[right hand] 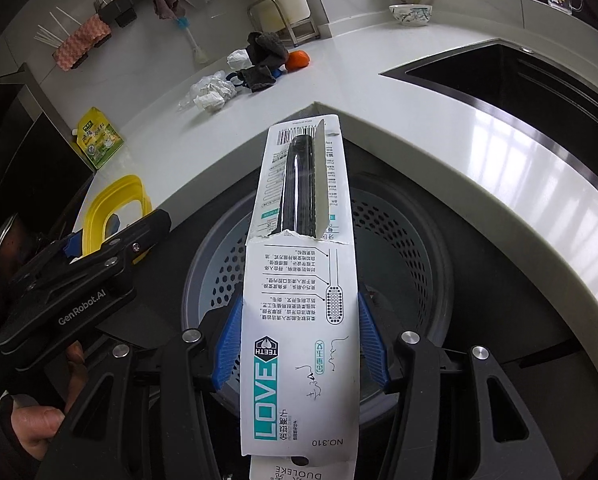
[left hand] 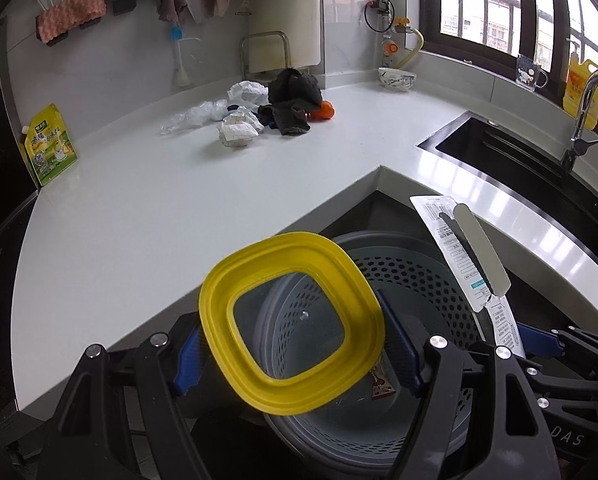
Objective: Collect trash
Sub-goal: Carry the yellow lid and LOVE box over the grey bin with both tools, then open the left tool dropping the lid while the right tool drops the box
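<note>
You're at the drop-off step now, both tools loaded and poised over the bin (left hand: 399, 280), that round grey basket with the perforated walls sitting below the tabletop (left hand: 179, 200) corner.

On your left, the left tool (left hand: 295, 344) is pinching a yellow lid (left hand: 291, 320) across its width, blue pads against both edges. It's a rounded-square plastic frame, smooth and rigid, with a clear window in the middle, and it looks tilted over the basket's near side. Down inside the bin there's already a small reddish wrapper (left hand: 381, 386) on the bottom.

Moving right, your right tool (right hand: 299, 344) holds a long white toothbrush package (right hand: 299, 320): flat printed card, torn ragged across its middle, with a dark glossy blister running along the far half. The blue pads flank the card on both sides and seem to be touching its edges, so I'd call it gripped, lightly. It points straight out over the basket's mouth.

Next move, as I read it: spread each tool and let both pieces fall. The card is light and long, so angle it down first or it may catch the rim.

Beyond, on the tabletop, the rest waits: crumpled paper (left hand: 239, 130), thin white plastic bags (left hand: 195, 116), dark cloth (left hand: 293, 100) bunched soft, and something orange (left hand: 325, 111) behind it.
</note>
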The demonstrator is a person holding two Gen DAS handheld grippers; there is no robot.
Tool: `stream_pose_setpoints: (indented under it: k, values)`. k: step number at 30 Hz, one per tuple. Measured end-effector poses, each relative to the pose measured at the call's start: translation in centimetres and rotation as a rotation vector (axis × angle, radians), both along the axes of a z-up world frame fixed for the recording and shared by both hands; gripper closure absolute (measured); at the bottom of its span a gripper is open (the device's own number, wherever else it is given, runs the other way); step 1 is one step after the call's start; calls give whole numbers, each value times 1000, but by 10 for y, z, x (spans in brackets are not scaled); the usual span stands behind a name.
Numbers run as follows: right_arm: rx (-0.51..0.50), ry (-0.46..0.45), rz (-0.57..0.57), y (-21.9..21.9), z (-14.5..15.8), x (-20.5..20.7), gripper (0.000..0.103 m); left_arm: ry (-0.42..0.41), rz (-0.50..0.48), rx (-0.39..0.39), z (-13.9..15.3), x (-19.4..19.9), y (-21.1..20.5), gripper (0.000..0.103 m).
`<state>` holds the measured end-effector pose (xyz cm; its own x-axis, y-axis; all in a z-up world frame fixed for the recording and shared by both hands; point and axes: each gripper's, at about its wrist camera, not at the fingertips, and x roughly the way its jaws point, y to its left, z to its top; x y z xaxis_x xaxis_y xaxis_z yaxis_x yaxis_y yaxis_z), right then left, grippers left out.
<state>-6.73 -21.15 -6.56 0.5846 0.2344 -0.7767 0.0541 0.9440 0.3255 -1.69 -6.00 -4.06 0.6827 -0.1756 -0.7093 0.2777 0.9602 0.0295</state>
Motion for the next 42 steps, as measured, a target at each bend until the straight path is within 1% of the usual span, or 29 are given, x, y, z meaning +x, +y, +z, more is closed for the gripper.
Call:
stream_pose_setpoints:
  k: [4,7,13,19,32,36,38,40,42]
  values:
    - [10,42,9,-1,-12,-4,53,37,-25,31,-17,-2,-6,30]
    - [20,82,15,0,-23,-4,53,60,-29,39,-27,0,-6,30]
    - [54,158,0,-4,-39,6,52,102,-33,55,-43,7,-10,30]
    - [55,199,-17,-8,-48,18,52,129,-48,71,-55,12,-17,30]
    - [7,206,-29,-11,-54,25,52,148,-28,72,-63,18,-12,29]
    - [7,192,-37,-14,-51,22,52,145,-16,68,-62,19,-9,29]
    - [11,186,-40,-16,-48,22,51,142,-8,60,-60,19,-6,27]
    - [12,176,-42,-17,-46,21,45,134,-1,55,-57,19,-4,24]
    - [9,162,-43,-17,-43,20,42,130,4,53,-56,18,-2,21]
